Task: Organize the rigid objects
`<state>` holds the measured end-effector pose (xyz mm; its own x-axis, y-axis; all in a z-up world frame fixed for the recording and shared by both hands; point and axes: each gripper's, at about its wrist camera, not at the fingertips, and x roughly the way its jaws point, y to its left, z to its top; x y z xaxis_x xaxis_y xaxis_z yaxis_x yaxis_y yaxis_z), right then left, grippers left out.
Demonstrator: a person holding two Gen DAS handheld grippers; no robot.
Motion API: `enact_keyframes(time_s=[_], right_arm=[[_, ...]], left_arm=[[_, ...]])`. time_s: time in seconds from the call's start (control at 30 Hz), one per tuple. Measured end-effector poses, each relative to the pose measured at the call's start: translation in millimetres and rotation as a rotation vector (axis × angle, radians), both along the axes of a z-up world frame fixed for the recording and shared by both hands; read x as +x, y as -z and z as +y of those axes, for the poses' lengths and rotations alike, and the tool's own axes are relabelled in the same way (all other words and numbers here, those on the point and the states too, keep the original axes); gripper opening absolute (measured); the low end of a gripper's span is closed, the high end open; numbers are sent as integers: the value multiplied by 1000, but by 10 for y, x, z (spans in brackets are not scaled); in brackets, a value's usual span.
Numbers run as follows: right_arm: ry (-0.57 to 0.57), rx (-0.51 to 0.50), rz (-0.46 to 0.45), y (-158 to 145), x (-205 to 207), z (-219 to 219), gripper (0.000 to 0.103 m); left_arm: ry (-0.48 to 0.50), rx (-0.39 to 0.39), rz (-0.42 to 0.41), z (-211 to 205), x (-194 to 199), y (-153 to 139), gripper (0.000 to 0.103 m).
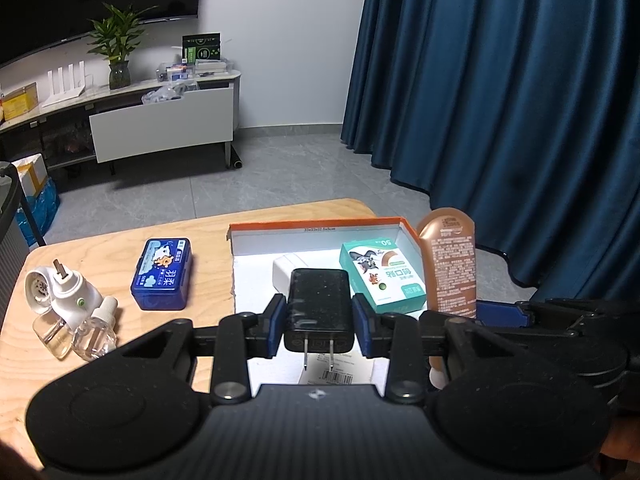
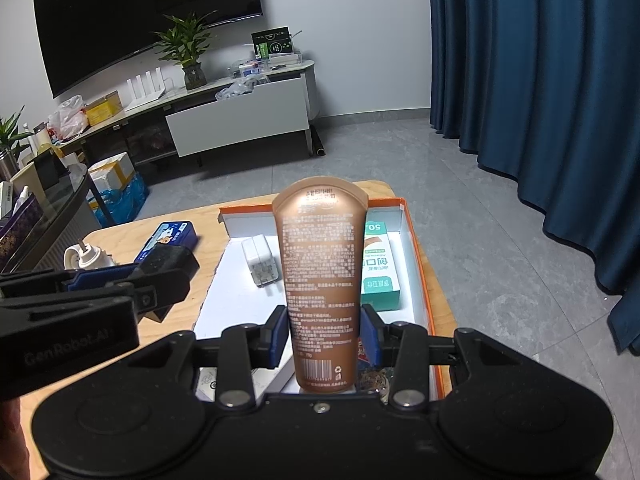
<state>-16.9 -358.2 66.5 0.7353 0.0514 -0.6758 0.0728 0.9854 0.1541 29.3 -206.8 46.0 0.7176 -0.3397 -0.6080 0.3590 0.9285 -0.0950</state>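
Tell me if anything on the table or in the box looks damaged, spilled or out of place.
Nothing looks spilled. One oddity: the left wall of the orange-rimmed box looks ragged, as if torn. On the table, the white plug-in device lies tipped on its side against two small clear bottles.

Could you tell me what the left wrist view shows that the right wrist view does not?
Left wrist only: the black charger in the left gripper, and two small clear bottles.
Right wrist only: the brown tube's barcode end in the right gripper.
Both: the orange-edged box, white charger, green carton and blue case.
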Motion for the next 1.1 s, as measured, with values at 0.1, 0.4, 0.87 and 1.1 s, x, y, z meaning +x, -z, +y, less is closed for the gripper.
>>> enact_keyframes(time_s=[0.1,0.4,0.87,1.1], right_arm=[[0,-1,1,1,2,-3,47],[1,1,4,19,-4,-6,47],[3,4,8,23,-9,-14,47],[3,6,11,30,-15,-19,47]], left_arm=[[-1,0,0,-3,1,1,36],[0,2,2,-6,-1,6,36],[2,3,5,-23,5,26,36],[5,4,6,-32,7,41,36]])
